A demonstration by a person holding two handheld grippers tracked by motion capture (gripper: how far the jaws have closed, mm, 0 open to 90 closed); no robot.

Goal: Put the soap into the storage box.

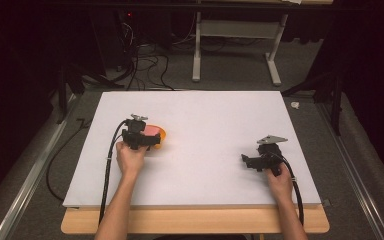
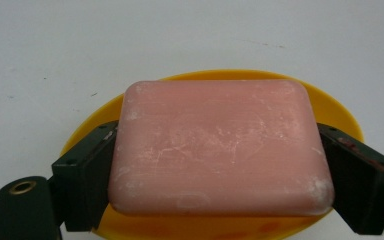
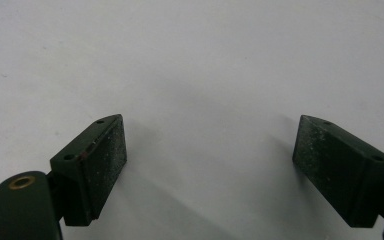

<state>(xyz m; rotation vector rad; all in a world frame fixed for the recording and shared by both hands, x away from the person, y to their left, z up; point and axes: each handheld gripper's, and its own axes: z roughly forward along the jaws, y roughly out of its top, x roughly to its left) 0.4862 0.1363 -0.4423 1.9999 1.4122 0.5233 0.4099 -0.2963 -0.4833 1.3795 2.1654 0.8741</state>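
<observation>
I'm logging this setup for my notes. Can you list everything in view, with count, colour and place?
soap bar: one, pink, between the left gripper's jaws, over the dish
dish: one, orange-yellow, round, on the white board's left part
board: one, white, covering the table
table: one, light wood, edge showing near the person
cables: several, black, on the floor beyond the table
left gripper: one, black, jaws against the soap's two sides
right gripper: one, black, jaws apart over bare board
hands: two, one on each gripper
</observation>
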